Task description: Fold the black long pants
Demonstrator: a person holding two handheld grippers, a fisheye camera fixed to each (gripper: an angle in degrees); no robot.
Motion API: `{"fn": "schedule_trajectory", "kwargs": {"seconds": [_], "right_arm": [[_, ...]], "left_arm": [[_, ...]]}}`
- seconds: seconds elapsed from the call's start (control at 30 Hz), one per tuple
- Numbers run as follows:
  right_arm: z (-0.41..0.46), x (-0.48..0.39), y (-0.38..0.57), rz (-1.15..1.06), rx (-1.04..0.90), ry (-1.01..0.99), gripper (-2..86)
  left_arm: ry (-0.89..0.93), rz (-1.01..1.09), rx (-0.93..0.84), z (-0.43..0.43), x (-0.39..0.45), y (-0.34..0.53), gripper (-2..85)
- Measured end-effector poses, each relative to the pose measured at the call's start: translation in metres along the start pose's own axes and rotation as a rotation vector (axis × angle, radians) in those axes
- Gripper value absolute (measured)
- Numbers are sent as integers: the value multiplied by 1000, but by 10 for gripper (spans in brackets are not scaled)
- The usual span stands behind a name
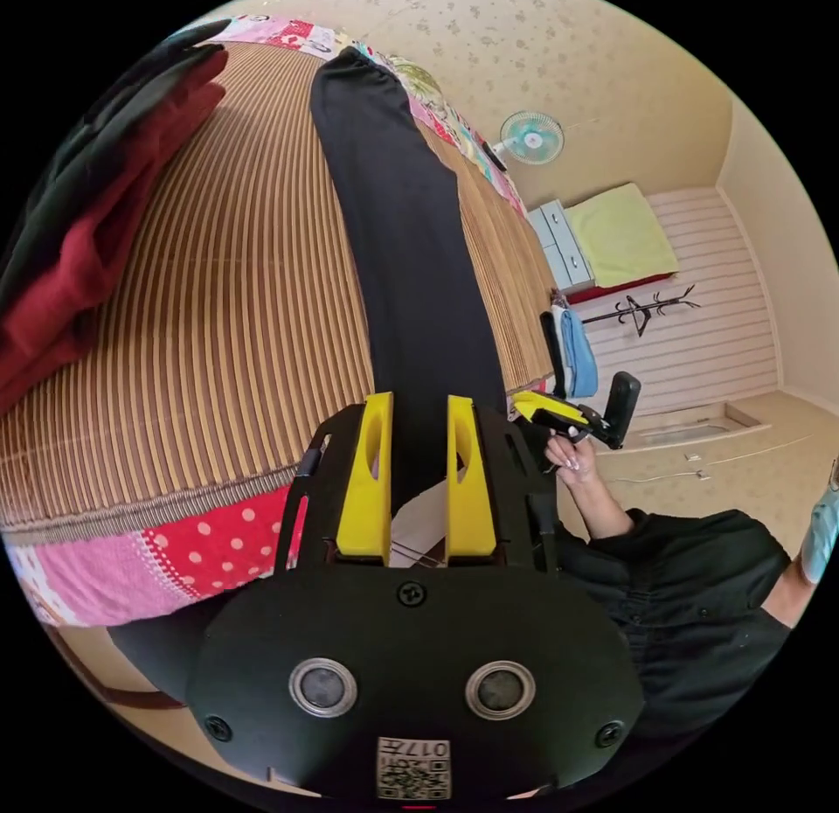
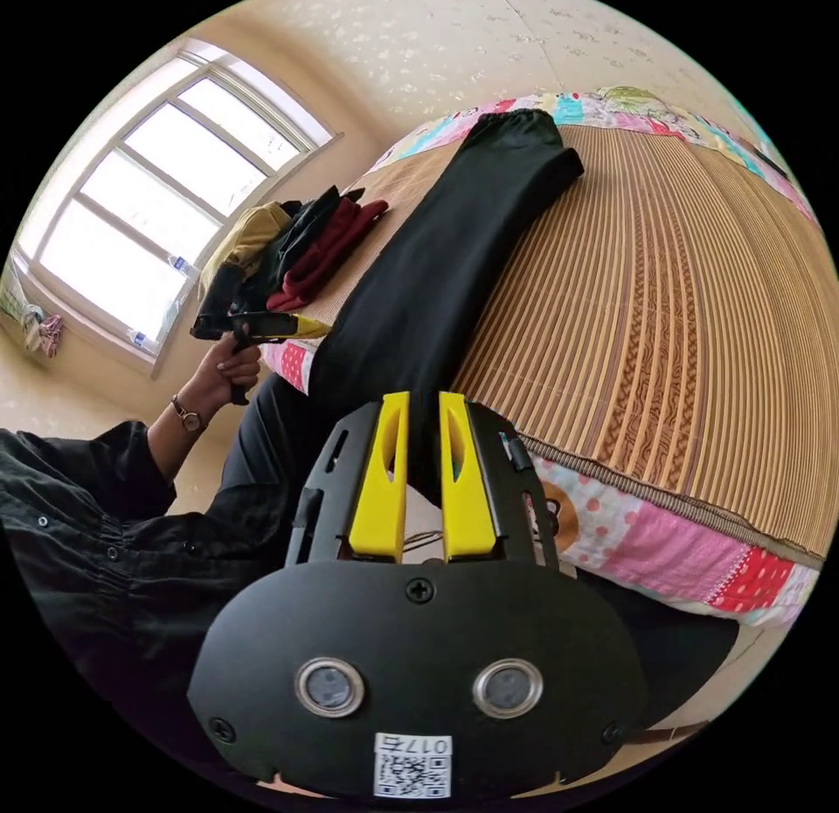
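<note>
Blk pants (image 1: 411,262), tan-striped mat (image 1: 227,323), yellow fingers (image 1: 367,472).

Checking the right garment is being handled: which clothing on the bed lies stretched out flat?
The black long pants, laid lengthwise across the striped mat; the dark red clothes sit bunched in a pile.

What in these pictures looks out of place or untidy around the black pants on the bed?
The black pants lie long and fairly straight on the striped mat, with their near end hanging over the bed's edge. A loose heap of dark and red clothes sits crumpled at the mat's edge, partly off it. Nothing looks spilled or damaged.
</note>
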State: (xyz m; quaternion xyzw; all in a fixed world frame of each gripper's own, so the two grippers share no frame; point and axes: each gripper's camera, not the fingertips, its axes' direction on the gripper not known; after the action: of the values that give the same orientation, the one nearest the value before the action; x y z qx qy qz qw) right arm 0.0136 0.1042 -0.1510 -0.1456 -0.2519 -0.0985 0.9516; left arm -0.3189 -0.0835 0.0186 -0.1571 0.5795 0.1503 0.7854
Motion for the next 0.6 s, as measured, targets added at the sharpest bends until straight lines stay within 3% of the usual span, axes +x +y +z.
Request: {"fn": "schedule_trajectory", "kwargs": {"seconds": [0.17, 0.4, 0.6], "right_arm": [[12, 20, -14, 79, -42, -39, 88], [10, 40, -26, 141, -58, -153, 81], [8, 41, -38, 134, -93, -147, 79]], "left_arm": [[49, -70, 16, -4, -23, -11, 40], [309, -279, -19, -8, -71, -25, -2], [331, -320, -60, -12, -76, -45, -4]]}}
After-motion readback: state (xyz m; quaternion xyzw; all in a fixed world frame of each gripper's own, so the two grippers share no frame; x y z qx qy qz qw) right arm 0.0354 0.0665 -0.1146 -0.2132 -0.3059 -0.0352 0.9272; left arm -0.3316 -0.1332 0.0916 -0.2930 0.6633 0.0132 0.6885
